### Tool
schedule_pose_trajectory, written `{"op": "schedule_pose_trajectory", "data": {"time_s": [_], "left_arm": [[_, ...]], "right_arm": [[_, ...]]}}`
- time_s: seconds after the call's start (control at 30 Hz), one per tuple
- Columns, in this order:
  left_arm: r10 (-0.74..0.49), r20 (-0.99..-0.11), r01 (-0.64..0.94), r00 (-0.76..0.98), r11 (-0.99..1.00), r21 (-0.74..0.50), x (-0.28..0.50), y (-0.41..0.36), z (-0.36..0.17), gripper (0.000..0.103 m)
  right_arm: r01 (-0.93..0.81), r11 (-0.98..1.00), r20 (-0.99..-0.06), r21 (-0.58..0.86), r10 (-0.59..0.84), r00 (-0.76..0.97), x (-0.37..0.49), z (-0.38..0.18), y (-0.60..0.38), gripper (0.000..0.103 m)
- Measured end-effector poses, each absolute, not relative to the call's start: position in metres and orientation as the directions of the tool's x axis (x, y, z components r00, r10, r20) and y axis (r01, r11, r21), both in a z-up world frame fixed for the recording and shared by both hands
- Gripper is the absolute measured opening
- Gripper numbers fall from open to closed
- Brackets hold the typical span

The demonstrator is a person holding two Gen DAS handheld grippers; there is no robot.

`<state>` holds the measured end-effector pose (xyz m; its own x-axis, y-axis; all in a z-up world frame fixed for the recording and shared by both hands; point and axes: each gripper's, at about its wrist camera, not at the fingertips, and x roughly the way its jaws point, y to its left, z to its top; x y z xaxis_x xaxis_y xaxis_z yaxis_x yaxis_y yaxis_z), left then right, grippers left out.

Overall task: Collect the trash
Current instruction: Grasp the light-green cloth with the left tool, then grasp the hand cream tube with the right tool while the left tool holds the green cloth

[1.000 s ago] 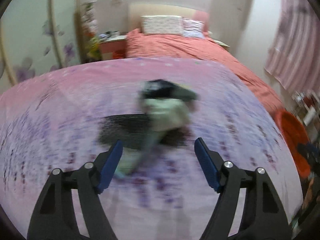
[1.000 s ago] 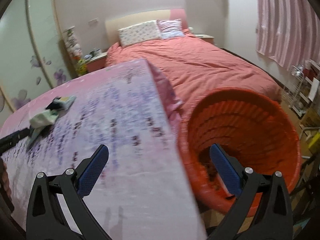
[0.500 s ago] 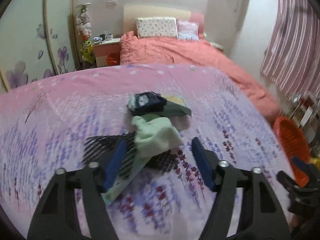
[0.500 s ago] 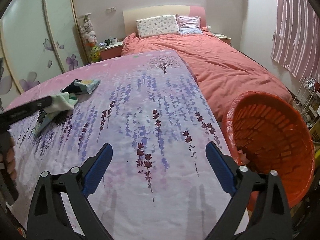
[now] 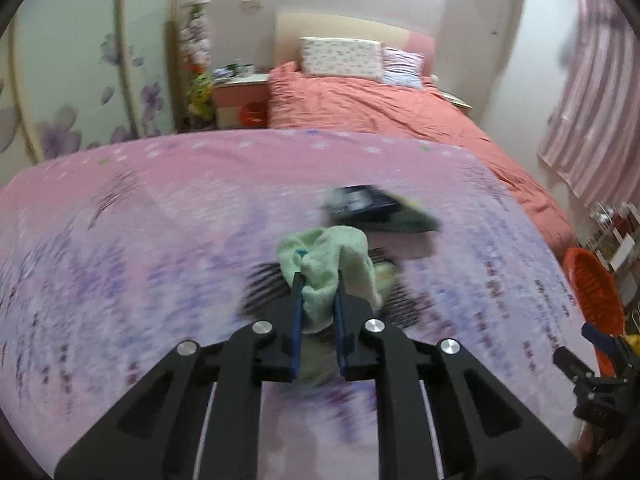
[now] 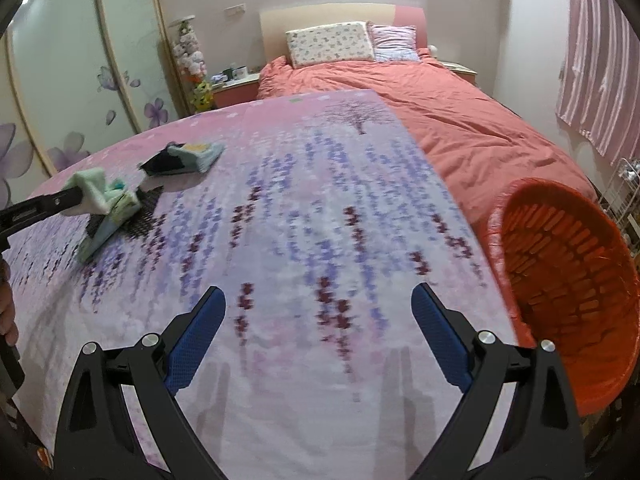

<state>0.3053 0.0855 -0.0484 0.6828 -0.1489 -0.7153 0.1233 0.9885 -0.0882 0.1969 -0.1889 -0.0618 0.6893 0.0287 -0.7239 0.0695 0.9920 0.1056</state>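
My left gripper point(image 5: 317, 292) is shut on a pale green crumpled cloth point(image 5: 332, 260) and holds it just above the lavender-print table cover point(image 5: 160, 260). The same cloth point(image 6: 100, 192) shows at the far left of the right wrist view, with its tail hanging to the table. A dark packet lying on a teal sponge point(image 5: 372, 208) sits just beyond it. A black mesh piece point(image 5: 260, 284) lies under the cloth. My right gripper point(image 6: 318, 332) is open and empty above the table's near right part. An orange trash basket point(image 6: 568, 272) stands off the table's right edge.
A bed with a coral cover point(image 6: 440, 112) and two pillows lies behind the table. A nightstand point(image 5: 240, 96) and a wardrobe with flower print point(image 6: 80, 80) stand at the left. A striped pink curtain point(image 6: 600, 60) hangs at the right, with a wire rack point(image 6: 628, 184) below it.
My left gripper has closed on the green cloth and lifted its upper part off the table. My right gripper has shifted slightly over the table and stays open.
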Motion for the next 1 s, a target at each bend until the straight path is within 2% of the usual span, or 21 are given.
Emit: {"op": "schedule_pose_trajectory", "data": {"time_s": [0.27, 0.37, 0.57, 0.63, 0.77, 1.0], "left_arm": [[0.027, -0.755, -0.041, 0.655, 0.999, 0.000, 0.299, 0.162, -0.071, 0.016], [0.068, -0.763, -0.081, 0.643, 0.997, 0.021, 0.301, 0.178, -0.079, 0.025], [0.042, -0.776, -0.096, 0.630, 0.995, -0.024, 0.303, 0.193, -0.087, 0.033], [0.025, -0.779, -0.108, 0.627, 0.993, -0.055, 0.303, 0.200, -0.089, 0.039], [-0.017, -0.773, -0.106, 0.634, 0.988, -0.109, 0.300, 0.209, -0.089, 0.039], [-0.023, -0.774, -0.103, 0.633, 0.988, -0.114, 0.298, 0.207, -0.089, 0.041]], "right_arm": [[-0.003, 0.995, -0.723, 0.097, 0.072, 0.687, 0.203, -0.060, -0.149, 0.093], [-0.031, 0.993, -0.723, 0.112, 0.102, 0.683, 0.208, -0.058, -0.129, 0.093], [-0.074, 0.985, -0.730, 0.154, 0.164, 0.664, 0.219, -0.058, -0.090, 0.089], [-0.092, 0.980, -0.731, 0.176, 0.192, 0.654, 0.225, -0.058, -0.070, 0.089], [-0.120, 0.974, -0.732, 0.193, 0.225, 0.643, 0.238, -0.059, -0.035, 0.089], [-0.096, 0.978, -0.747, 0.184, 0.202, 0.634, 0.268, -0.062, 0.006, 0.089]]}}
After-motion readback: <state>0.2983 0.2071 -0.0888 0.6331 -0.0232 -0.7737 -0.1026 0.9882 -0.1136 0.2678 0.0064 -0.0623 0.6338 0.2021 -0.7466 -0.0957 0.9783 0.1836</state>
